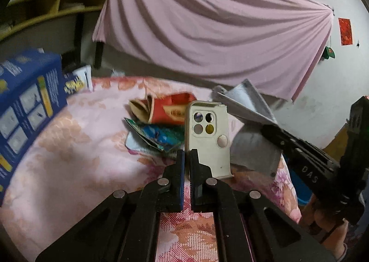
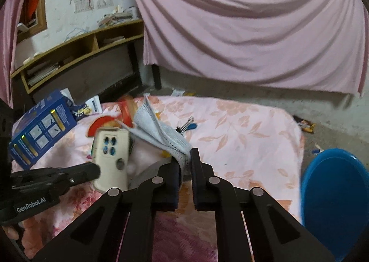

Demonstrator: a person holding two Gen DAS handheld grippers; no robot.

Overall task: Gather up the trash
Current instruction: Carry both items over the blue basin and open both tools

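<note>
My left gripper (image 1: 186, 154) is shut on the edge of a beige phone case (image 1: 208, 137), which it holds upright above the pink floral cloth (image 1: 69, 158); the case also shows in the right wrist view (image 2: 111, 158). My right gripper (image 2: 185, 158) is shut on a grey-white mesh face mask (image 2: 159, 132), lifted off the cloth; the mask also shows in the left wrist view (image 1: 249, 123). A red wrapper (image 1: 166, 110) and a blue-green wrapper (image 1: 156, 135) lie behind the case.
A blue carton (image 1: 25, 109) lies at the left, also in the right wrist view (image 2: 41, 128). A blue bin (image 2: 334, 202) stands at the right off the cloth. Binder clips (image 2: 186, 127) lie mid-cloth. A pink curtain (image 2: 242, 19) and a wooden shelf (image 2: 80, 47) stand behind.
</note>
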